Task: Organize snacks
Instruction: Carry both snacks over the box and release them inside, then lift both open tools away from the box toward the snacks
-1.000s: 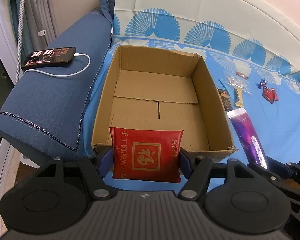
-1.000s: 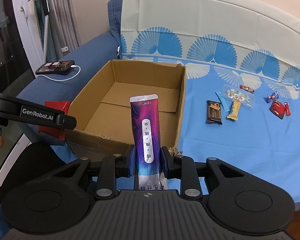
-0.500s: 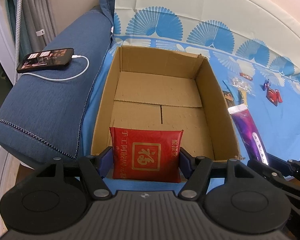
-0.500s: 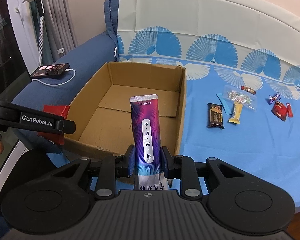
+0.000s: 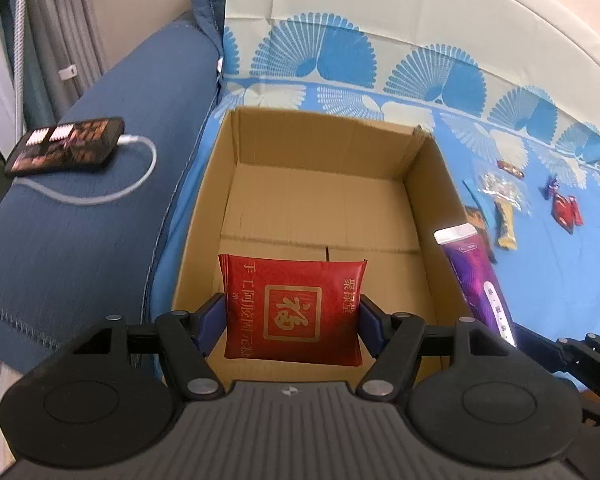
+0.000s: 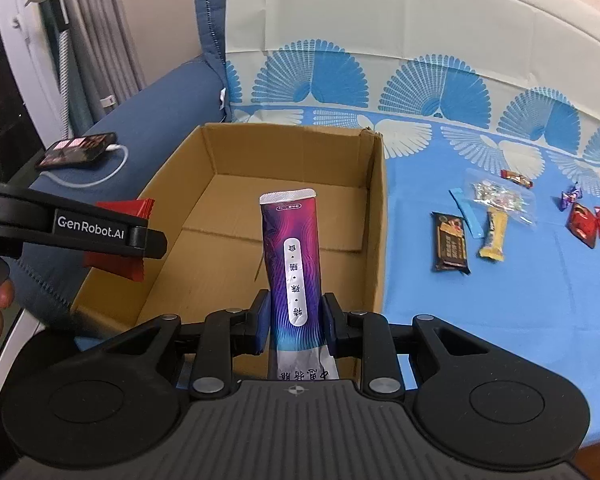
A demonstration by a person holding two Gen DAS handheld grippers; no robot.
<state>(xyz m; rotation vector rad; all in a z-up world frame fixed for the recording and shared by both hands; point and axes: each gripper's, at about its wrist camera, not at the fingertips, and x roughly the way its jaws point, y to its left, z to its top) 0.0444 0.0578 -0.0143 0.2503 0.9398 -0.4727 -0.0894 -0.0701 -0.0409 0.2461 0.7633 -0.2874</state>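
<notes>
My left gripper (image 5: 292, 320) is shut on a red snack packet (image 5: 292, 308) with gold print, held over the near end of an open cardboard box (image 5: 436, 208). My right gripper (image 6: 294, 322) is shut on a tall purple snack pouch (image 6: 292, 256), held upright over the box's near right part (image 6: 376, 220). The purple pouch also shows at the right in the left wrist view (image 5: 476, 280). The red packet (image 6: 116, 240) and left gripper body (image 6: 80, 230) show at the left in the right wrist view. The box interior is bare.
Several loose snacks lie on the blue patterned cover to the right of the box: a dark bar (image 6: 450, 246), a yellow bar (image 6: 494, 234), a clear bag (image 6: 500, 196), red candies (image 6: 582, 224). A phone (image 5: 64, 146) on a white cable rests on the blue armrest at left.
Both grippers have moved forward, so that the red packet and the purple pouch now hang over the box's near end. Both keep their hold.
</notes>
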